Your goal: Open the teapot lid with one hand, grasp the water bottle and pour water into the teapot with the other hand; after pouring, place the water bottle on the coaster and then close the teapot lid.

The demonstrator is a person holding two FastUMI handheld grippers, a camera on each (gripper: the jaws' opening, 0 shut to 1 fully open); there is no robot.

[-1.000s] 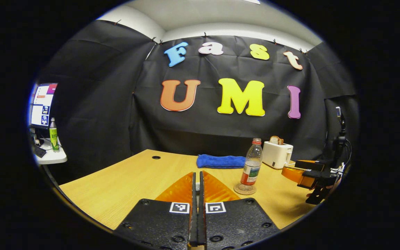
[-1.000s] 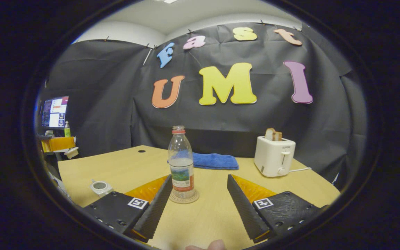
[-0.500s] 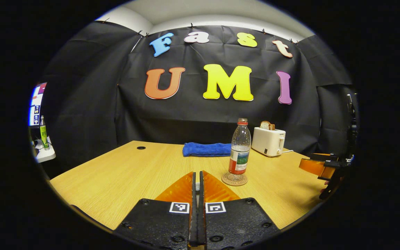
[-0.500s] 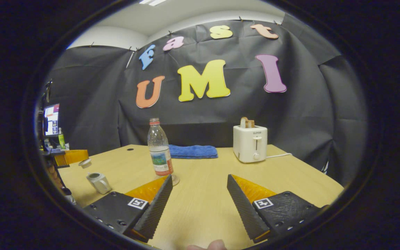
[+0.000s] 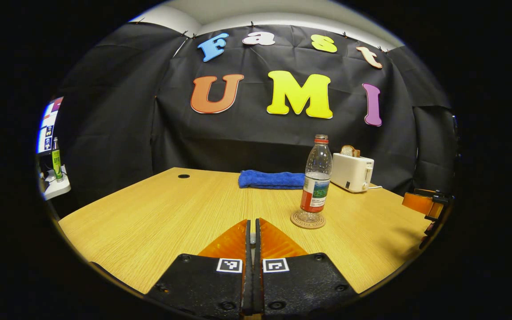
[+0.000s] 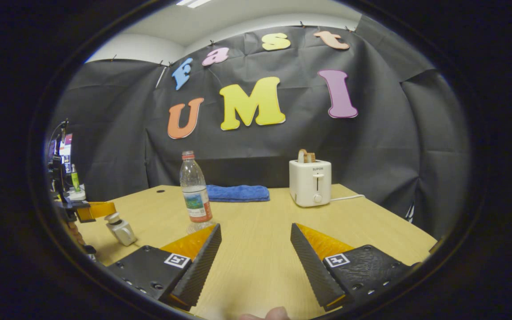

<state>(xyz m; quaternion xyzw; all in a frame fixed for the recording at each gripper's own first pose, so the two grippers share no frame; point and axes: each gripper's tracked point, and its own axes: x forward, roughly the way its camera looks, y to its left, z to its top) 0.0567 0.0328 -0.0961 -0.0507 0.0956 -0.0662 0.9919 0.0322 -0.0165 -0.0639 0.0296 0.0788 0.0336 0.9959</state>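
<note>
1. Your left tongs (image 5: pixel 251 240) are pressed together with nothing showing between them; your right tongs (image 6: pixel 256 253) stand wide apart over the tabletop (image 6: pixel 260 249).
2. Behind sit a white toaster (image 6: pixel 310 183) and a blue cloth (image 6: pixel 237 193).
3. Your water bottle (image 5: pixel 317 180) stands upright on the coaster (image 5: pixel 308 220).
4. At your right view's left edge, the small teapot (image 6: pixel 120 229) sits on the tabletop, lid (image 6: pixel 113 218) on.
</note>
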